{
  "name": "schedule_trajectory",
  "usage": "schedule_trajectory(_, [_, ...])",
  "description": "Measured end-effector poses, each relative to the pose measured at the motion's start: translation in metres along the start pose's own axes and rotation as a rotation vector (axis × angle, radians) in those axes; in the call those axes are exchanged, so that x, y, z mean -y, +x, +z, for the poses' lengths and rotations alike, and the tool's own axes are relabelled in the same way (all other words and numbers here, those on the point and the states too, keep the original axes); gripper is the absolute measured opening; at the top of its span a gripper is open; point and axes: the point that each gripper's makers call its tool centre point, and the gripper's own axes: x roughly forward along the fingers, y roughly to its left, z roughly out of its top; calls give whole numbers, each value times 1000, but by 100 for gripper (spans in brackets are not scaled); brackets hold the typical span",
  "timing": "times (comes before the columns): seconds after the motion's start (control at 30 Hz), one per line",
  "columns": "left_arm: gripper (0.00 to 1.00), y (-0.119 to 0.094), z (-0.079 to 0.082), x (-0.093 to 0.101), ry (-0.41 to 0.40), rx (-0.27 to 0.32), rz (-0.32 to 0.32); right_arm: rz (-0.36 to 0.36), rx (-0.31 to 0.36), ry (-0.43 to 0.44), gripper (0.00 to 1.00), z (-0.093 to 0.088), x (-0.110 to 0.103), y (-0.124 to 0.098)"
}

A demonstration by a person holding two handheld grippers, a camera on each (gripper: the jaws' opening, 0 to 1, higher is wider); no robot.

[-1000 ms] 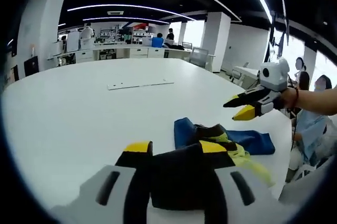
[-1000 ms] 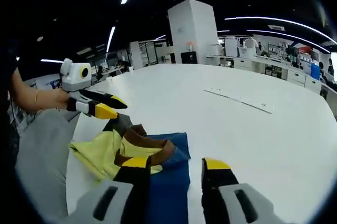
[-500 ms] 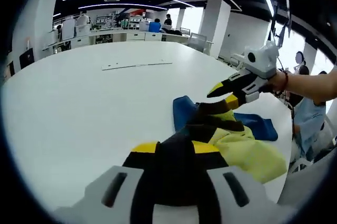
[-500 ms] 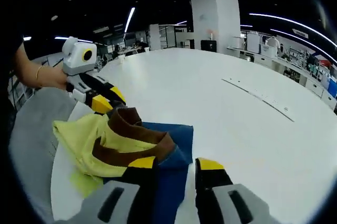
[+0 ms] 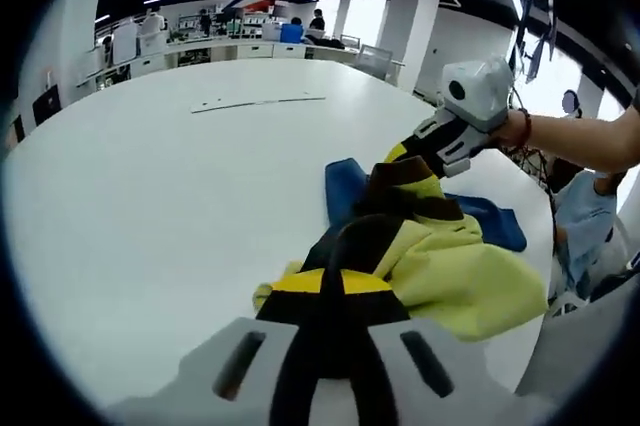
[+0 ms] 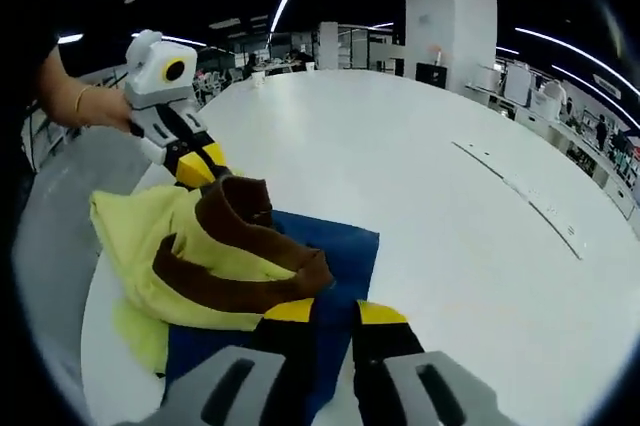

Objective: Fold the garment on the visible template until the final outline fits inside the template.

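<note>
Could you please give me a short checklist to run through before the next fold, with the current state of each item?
1. Left gripper shut on the garment: ok, jaws closed on dark fabric.
2. Right gripper holding the garment: ok, jaws nearly together on the blue fabric's edge.
3. Garment flat on the table: not ok, yellow and brown parts are bunched over the blue part.
4. Garment fully on the table: cannot tell, the yellow part lies near the edge.
5. Template outline under the garment: cannot tell.

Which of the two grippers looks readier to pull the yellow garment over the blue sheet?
Probably the left gripper: its jaws are closed on the garment. The right gripper looks pinched on the blue sheet.
</note>
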Motion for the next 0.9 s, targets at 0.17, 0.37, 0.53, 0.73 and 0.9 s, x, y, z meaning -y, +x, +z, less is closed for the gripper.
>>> schedule_trajectory(0.17, [0, -4, 0, 1, 20, -13, 9, -19, -14, -14, 0, -2, 3, -2])
schedule_trajectory(0.37, [0, -12, 5, 5, 119, -33, 25, -26, -33, -23, 0, -3, -1, -2])
schedule_trajectory(0.53, [0, -20, 12, 5, 94, -14, 37, -27, -33, 5, 0, -6, -3, -9])
schedule_trajectory(0.73, [0, -36, 30, 5, 149, 38, 75, -55, 8, 8, 0, 3, -5, -35])
schedule_trajectory(0.9, [0, -52, 58, -1, 199, 116, 125, -106, 63, 14, 0, 16, 0, -58])
